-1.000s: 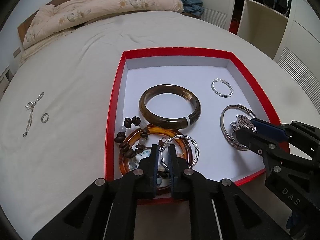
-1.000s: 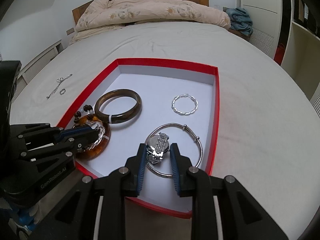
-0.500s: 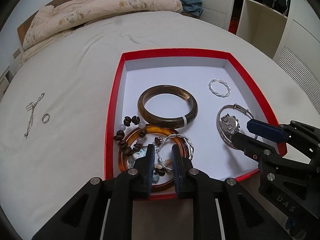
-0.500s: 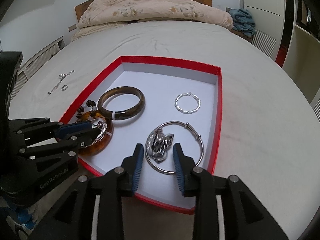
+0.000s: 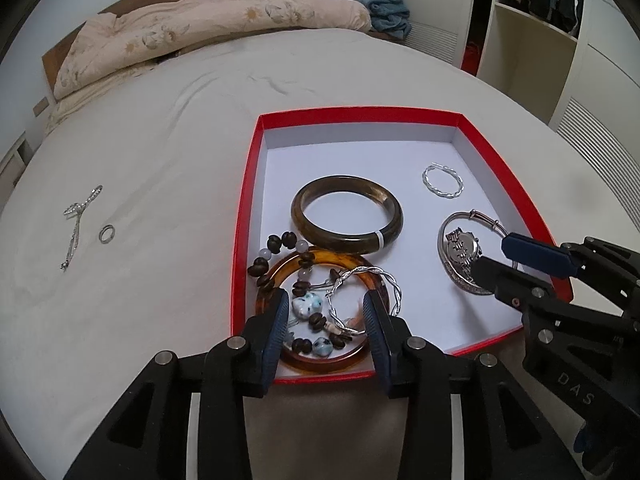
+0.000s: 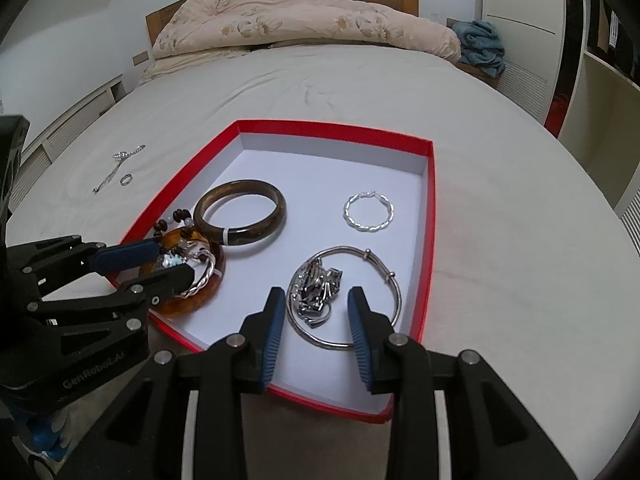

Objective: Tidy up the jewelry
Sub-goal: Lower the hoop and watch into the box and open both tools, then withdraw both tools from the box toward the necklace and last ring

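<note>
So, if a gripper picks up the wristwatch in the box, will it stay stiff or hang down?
The watch lies crumpled, its metal link band folded, so it would probably droop. Shiny metal may slip between the pads. It sits inside the thin silver bangle, which might get dragged along.

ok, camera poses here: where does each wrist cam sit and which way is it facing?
Left wrist: on the left gripper, facing forward and down over the near left corner of the red tray; own open fingers straddle the amber bangle; right gripper enters from the right.
Right wrist: on the right gripper, over the tray's near right part; open fingers flank the watch; left gripper enters from the left.
Shared: tray, dark bangle, bed.
</note>
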